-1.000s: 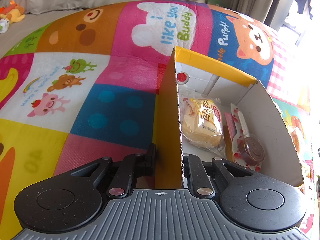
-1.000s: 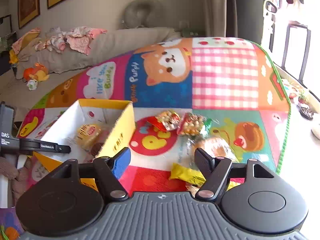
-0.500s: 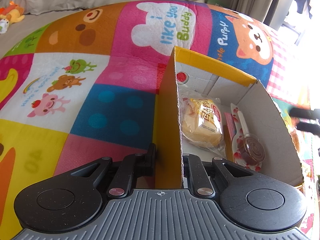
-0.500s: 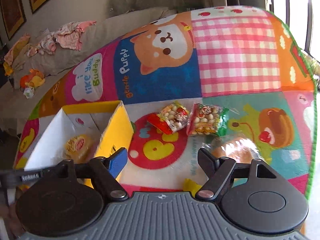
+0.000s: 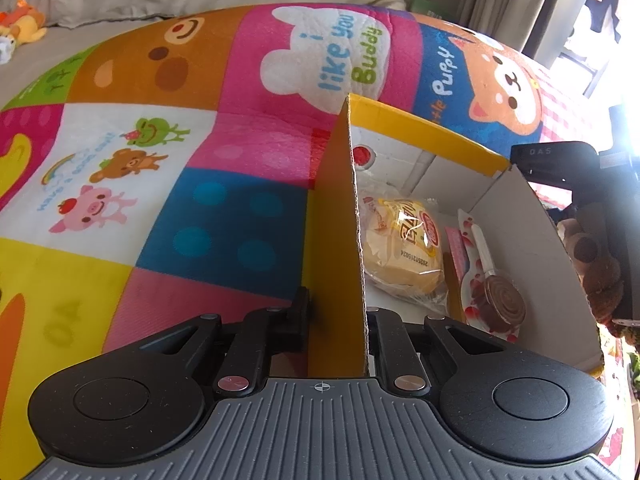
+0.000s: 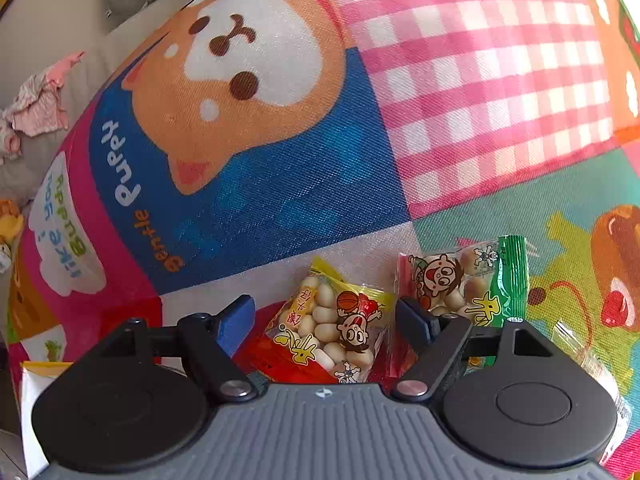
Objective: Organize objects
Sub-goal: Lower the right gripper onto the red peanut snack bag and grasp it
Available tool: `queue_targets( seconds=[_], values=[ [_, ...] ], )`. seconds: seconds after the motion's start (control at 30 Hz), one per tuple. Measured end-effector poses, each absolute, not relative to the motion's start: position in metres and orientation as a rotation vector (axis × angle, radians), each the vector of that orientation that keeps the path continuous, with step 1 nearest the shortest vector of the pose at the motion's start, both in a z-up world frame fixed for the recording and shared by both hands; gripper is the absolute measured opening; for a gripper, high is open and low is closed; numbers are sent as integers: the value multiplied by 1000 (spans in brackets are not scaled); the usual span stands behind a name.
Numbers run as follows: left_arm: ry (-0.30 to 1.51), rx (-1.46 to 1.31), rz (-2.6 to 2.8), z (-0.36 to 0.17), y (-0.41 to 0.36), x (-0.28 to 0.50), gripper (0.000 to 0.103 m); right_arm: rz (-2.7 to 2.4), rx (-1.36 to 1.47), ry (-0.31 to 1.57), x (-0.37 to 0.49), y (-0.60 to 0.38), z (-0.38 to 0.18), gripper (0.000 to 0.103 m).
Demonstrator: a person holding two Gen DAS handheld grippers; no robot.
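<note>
The left tool (image 5: 338,316) is clamped on the side wall of the yellow box (image 5: 336,216), steadying it. The right tool (image 6: 326,322) has jaws spread wide around nothing, and the red-and-yellow snack packet (image 6: 334,330) lies on the play mat (image 6: 480,80) between its fingers. The green-edged packet (image 6: 468,280) sits just beyond its right finger. The packet looks light, crinkly and slippery, its contents crushable; pinching gently across its puffed middle seems safest.

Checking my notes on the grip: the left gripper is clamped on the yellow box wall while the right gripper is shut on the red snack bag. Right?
Not quite. The right gripper is open around the red snack bag, per the right wrist view. The left gripper does clamp the yellow box wall.
</note>
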State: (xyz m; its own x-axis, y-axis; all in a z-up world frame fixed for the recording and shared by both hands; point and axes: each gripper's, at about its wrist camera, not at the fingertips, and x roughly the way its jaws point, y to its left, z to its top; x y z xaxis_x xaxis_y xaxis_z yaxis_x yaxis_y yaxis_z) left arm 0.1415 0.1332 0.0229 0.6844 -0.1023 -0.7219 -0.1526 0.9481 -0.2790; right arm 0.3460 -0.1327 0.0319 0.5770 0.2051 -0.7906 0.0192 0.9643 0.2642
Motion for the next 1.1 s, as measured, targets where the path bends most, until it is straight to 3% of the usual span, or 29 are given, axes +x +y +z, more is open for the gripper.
queue_targets(
  seconds=[0.1, 0.13, 0.37, 0.83, 1.1],
  values=[
    [820, -332, 27, 23, 133, 141, 15, 119, 207, 956, 345, -123, 31, 75],
    [820, -333, 27, 23, 133, 141, 15, 119, 197, 969, 345, -123, 31, 66],
    [817, -342, 31, 22, 134, 141, 15, 177, 175, 1027, 315, -143, 33, 60],
    [815, -351, 39, 22, 135, 142, 15, 435, 37, 986, 153, -180, 61, 58],
    [828, -329, 52, 24, 131, 142, 15, 467, -46, 935, 84, -180, 46, 62]
  ],
)
